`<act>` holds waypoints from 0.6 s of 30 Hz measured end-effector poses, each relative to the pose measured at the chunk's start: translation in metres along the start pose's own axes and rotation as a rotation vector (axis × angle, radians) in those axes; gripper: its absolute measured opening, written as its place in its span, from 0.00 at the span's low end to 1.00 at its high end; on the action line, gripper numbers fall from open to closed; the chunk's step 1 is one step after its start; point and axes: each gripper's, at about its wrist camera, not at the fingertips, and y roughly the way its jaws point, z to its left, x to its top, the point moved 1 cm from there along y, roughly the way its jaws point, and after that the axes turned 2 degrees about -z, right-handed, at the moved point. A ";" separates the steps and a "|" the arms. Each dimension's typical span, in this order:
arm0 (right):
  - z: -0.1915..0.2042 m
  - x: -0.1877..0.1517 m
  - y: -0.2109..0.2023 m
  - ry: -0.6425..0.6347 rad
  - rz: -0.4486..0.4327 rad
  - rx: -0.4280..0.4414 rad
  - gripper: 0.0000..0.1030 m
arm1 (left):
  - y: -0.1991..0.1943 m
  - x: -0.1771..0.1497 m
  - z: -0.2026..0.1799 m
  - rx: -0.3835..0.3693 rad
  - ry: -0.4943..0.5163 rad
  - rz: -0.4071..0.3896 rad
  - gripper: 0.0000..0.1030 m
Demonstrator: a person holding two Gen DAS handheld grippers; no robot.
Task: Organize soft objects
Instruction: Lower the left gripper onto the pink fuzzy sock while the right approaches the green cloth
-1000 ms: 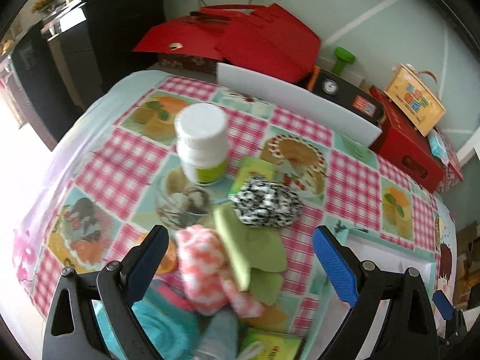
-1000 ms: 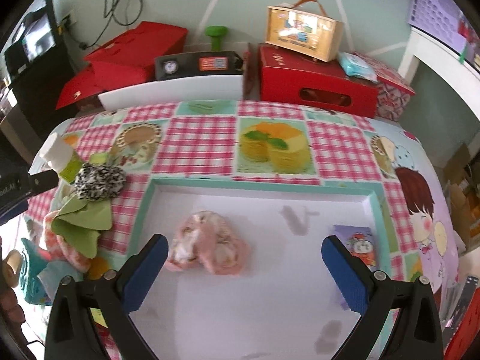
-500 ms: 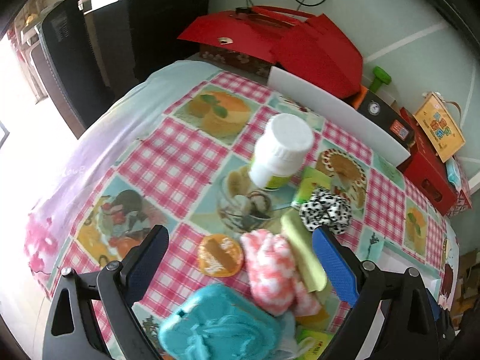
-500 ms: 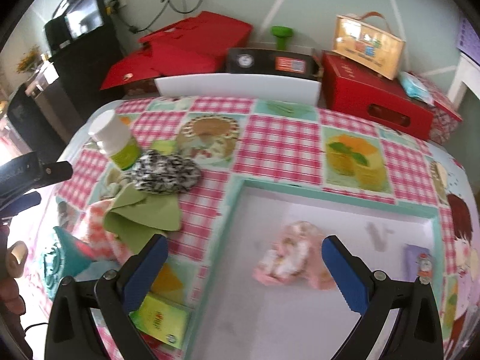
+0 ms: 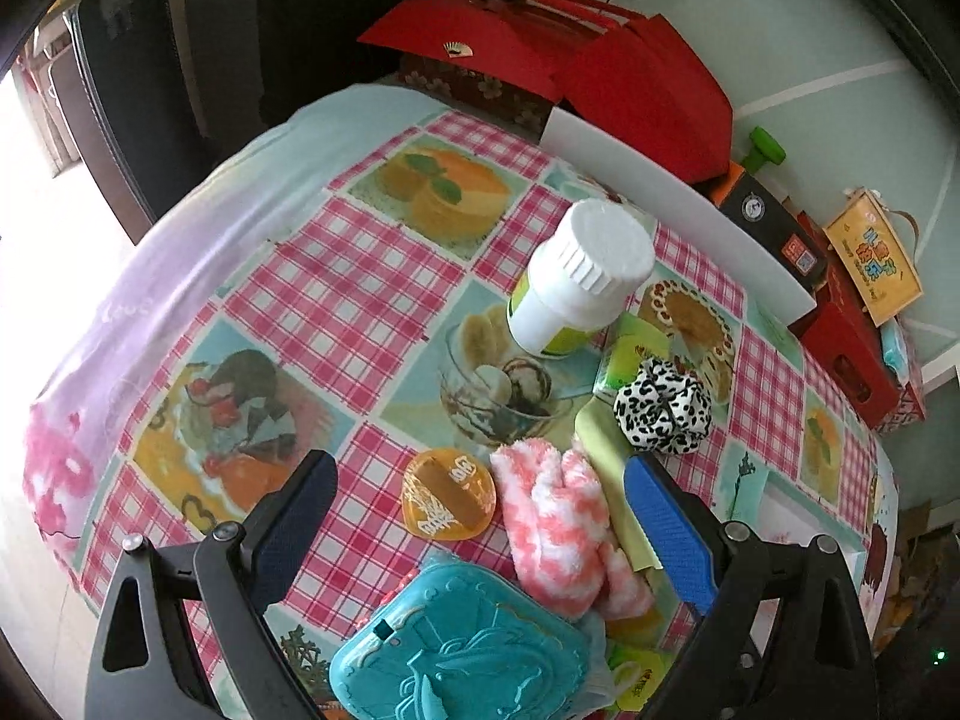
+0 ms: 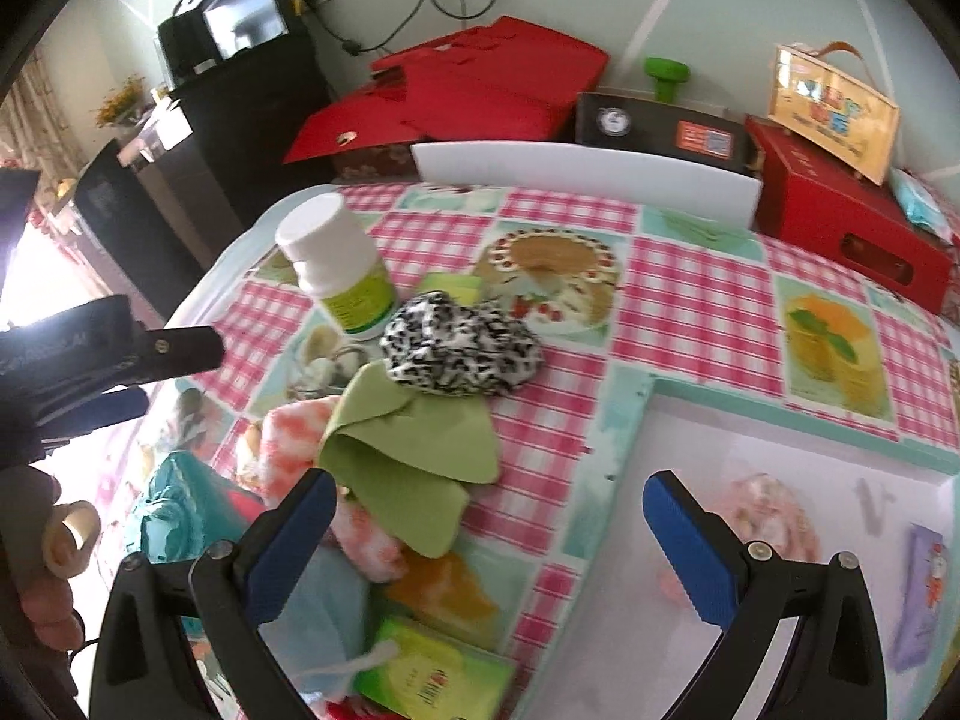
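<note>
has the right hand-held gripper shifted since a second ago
Yes. The right hand-held gripper has swung left: the white tray, then centred between its fingers, now sits to the right, and the green cloth lies ahead.

A white pill bottle (image 5: 573,279) stands on the checkered tablecloth (image 5: 336,294), red boxes (image 6: 474,96) behind the table.

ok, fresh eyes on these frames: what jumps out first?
The loud pink-check tablecloth, then the clutter on it: a white bottle standing behind a black-and-white scrunchie, a green cloth and a pink fluffy cloth. Both tools, left and right, hang open above it.
</note>
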 end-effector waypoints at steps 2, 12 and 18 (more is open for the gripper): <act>0.003 -0.001 0.004 -0.006 0.001 0.003 1.00 | 0.005 -0.001 -0.002 -0.011 0.003 0.016 0.94; 0.009 -0.003 0.011 0.013 -0.007 0.097 1.00 | 0.012 -0.005 -0.016 -0.036 0.042 0.036 0.94; 0.006 -0.003 0.014 0.033 -0.013 0.093 1.00 | 0.015 -0.006 -0.017 -0.039 0.039 0.043 0.94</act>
